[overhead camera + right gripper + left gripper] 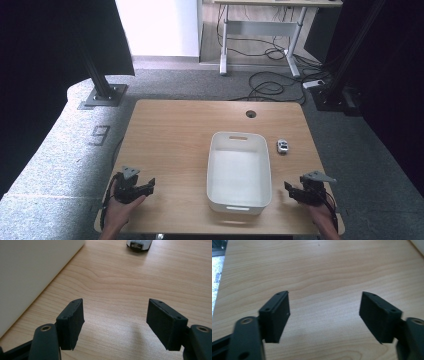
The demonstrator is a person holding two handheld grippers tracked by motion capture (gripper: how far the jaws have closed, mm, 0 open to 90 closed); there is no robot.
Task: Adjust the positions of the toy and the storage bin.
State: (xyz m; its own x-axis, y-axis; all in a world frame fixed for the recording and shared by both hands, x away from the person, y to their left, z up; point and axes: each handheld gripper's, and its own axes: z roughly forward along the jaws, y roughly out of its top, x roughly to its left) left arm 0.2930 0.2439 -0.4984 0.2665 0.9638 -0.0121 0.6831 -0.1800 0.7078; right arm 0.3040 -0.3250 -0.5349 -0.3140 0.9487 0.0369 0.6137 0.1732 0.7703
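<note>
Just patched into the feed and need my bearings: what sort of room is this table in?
Probably a lab or office set up for recording: a wooden table on grey carpet, a metal frame post bolted to a floor plate, and a desk behind with loose cables on the floor.

Lighting's pretty even and soft on the wooden table (175, 145), with the brightest patch at the white wall up top in the high view. Dark curtains swallow both sides. Both gripper views are a bit soft and grainy, with faint shadows under the jaws.
</note>
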